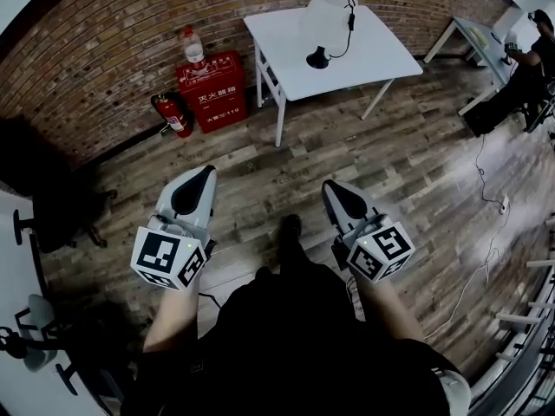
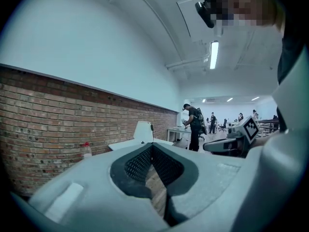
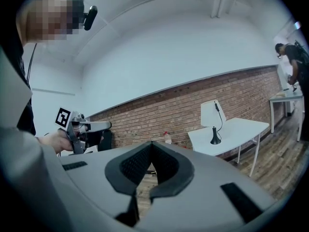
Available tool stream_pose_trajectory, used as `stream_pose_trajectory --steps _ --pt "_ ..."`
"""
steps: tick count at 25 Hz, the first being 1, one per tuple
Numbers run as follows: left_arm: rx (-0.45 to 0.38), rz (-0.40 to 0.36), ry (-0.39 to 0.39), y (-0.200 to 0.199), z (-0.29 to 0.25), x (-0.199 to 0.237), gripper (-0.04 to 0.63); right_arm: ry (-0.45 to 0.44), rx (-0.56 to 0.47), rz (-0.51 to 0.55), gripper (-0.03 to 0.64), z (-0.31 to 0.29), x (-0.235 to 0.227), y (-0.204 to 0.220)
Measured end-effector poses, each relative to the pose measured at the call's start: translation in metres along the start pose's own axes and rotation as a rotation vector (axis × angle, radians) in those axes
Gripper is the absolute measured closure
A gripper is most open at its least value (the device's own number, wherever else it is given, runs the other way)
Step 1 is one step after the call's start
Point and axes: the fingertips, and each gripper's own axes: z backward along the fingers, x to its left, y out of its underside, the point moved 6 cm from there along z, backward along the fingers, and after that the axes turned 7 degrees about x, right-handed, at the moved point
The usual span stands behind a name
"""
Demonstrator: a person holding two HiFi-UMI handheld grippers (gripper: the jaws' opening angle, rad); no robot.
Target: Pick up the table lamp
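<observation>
The table lamp (image 1: 328, 20) is seen standing on the white desk (image 1: 381, 55) at the upper middle of the head view, white shade above a black base, well apart from both claws. The left claw (image 1: 205, 172) and the right claw (image 1: 330, 185) are held lower in the frame over the wooden floor (image 1: 286, 159). Each is clenched tip to tip with nothing between the jaws. A red cabinet (image 1: 211, 89) is set against the brick wall (image 1: 104, 42), left of the desk.
</observation>
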Motion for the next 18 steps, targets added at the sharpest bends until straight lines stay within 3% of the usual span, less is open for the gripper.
stream_pose_trajectory --steps 6,13,18 --pt "0.012 -0.020 0.034 -0.022 -0.072 0.004 0.592 0.010 -0.036 -0.011 0.604 -0.035 -0.066 -0.028" --pt "0.027 0.045 0.063 -0.056 -0.163 0.011 0.592 -0.030 -0.053 -0.016 0.604 -0.068 -0.146 -0.063" --pt "0.047 0.040 0.067 -0.065 -0.208 0.008 0.592 -0.041 -0.050 0.017 0.604 -0.086 -0.181 -0.075"
